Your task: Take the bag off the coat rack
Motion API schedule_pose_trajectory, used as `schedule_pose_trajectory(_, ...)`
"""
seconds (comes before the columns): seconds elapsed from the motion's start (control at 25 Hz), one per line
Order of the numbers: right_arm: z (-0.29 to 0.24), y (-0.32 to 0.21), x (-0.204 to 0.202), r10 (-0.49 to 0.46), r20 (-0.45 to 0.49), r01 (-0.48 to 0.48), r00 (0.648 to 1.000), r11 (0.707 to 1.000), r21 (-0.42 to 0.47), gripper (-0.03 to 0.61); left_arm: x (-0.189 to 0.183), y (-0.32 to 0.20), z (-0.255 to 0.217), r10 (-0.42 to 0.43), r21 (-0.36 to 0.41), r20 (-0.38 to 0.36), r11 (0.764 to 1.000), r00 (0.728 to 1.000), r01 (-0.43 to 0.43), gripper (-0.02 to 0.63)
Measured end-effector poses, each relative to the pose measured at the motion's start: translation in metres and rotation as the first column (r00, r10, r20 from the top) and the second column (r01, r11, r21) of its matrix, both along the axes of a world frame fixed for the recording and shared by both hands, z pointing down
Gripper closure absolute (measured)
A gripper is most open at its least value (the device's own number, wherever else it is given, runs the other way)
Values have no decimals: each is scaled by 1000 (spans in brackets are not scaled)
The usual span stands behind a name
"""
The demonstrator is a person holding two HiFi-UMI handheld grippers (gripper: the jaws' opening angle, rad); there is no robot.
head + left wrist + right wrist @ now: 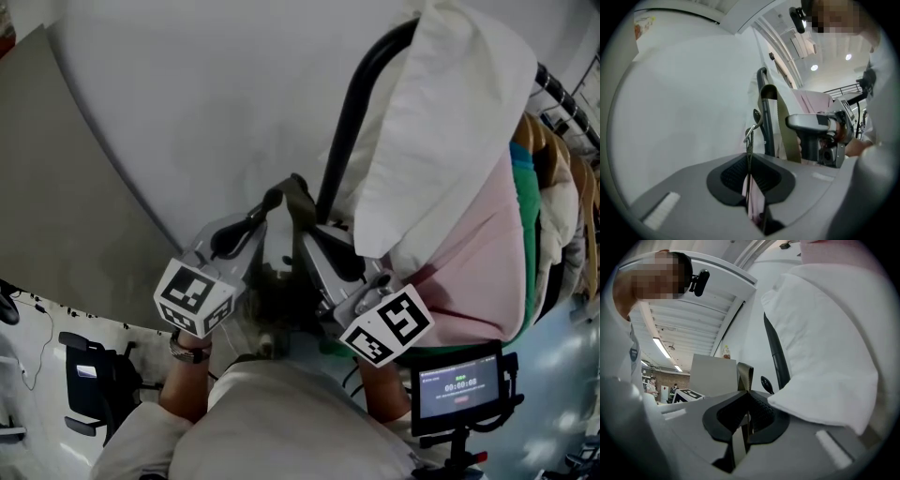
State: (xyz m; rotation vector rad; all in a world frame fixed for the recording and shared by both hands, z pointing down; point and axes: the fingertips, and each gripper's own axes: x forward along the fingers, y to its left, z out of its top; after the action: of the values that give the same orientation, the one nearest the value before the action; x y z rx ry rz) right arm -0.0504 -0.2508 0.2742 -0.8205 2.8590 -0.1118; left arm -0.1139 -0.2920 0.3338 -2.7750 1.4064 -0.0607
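Observation:
The bag's olive strap (296, 193) loops up beside the black coat rack pole (347, 122). Its dark body (281, 291) shows dimly below, between my two grippers. My left gripper (265, 208) is shut on a thin, edge-on strap piece with a metal clasp (750, 136). My right gripper (307, 230) is shut on the flat olive strap (744, 380), just left of a black hook knob (766, 383) and the pole (777, 352). In the left gripper view the olive strap (785, 126) hangs beside the pole (764, 108), with the right gripper (820, 136) behind it.
A white garment (441, 122) and a pink one (473, 272) hang on the rack, pressing on my right gripper. More clothes on hangers (553, 206) fill the rail at the right. A timer screen (459, 386) stands lower right and a black chair (89, 384) lower left.

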Motion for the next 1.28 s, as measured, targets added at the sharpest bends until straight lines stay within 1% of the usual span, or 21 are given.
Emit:
schedule_pose_trajectory(0.52,3,19,16,-10,10,10,1000,1000,-14,571,6,37,-2,-29,-7,-27,1000,999,29,595)
schedule_pose_trajectory(0.96,3,39,12,-82,-3,82,997,997,-10,571,0,63,-3,-76,-13,-39,997,996,76,594)
schedule_pose_trajectory(1.28,4,42,13,-95,-17,94,995,995,-14,571,-3,72,-3,-102,-19,-39,995,994,102,594)
